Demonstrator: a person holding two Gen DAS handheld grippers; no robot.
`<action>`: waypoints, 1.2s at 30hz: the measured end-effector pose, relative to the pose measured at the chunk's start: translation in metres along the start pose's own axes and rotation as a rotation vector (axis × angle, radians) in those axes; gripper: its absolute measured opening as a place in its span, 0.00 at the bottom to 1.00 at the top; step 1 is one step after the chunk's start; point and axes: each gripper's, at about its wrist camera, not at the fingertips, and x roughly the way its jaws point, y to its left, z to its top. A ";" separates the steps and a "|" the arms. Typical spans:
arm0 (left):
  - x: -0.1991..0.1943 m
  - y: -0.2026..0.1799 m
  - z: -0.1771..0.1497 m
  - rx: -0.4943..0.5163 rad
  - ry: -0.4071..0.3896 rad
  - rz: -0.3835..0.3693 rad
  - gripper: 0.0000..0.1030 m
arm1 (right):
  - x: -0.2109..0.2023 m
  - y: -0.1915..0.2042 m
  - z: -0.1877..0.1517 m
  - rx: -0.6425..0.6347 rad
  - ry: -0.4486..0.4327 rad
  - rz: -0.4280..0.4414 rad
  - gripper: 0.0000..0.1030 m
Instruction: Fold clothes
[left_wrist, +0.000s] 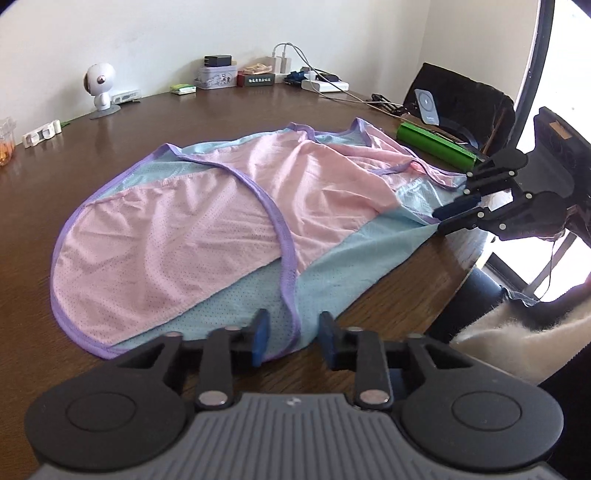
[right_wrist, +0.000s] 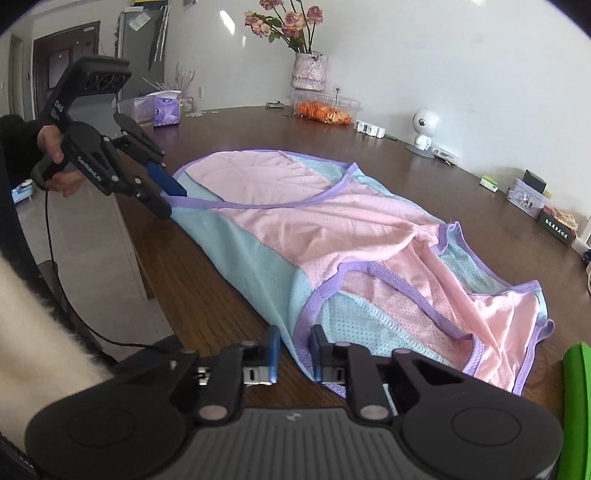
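Note:
A pink and light-blue mesh garment (left_wrist: 221, 221) with purple trim lies spread on the brown table (left_wrist: 110, 155), partly folded over itself. My left gripper (left_wrist: 293, 339) holds its near purple hem; the right wrist view shows this left gripper (right_wrist: 168, 201), in a person's hand, shut on the hem corner at the table edge. My right gripper (right_wrist: 293, 354) has the garment (right_wrist: 332, 229) edge between its blue pads (right_wrist: 274, 354). In the left wrist view the right gripper (left_wrist: 439, 218) is pinched on the light-blue corner.
A green box (left_wrist: 432, 144) lies just past the garment. A black chair (left_wrist: 458, 99), a power strip (left_wrist: 325, 85), a tin (left_wrist: 216, 77) and a white figure-shaped camera (left_wrist: 99, 86) line the far side. A flower vase (right_wrist: 309, 70) and a food tray (right_wrist: 325, 107) stand beyond.

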 end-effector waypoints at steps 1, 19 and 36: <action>-0.001 0.004 0.001 -0.013 0.003 -0.010 0.01 | 0.001 -0.002 0.001 0.010 -0.002 0.003 0.04; 0.033 0.090 0.070 -0.156 -0.025 0.137 0.43 | 0.004 -0.129 0.053 0.064 -0.034 -0.088 0.40; 0.024 0.096 0.035 -0.140 -0.023 0.220 0.55 | -0.025 -0.187 0.026 0.036 0.253 -0.057 0.02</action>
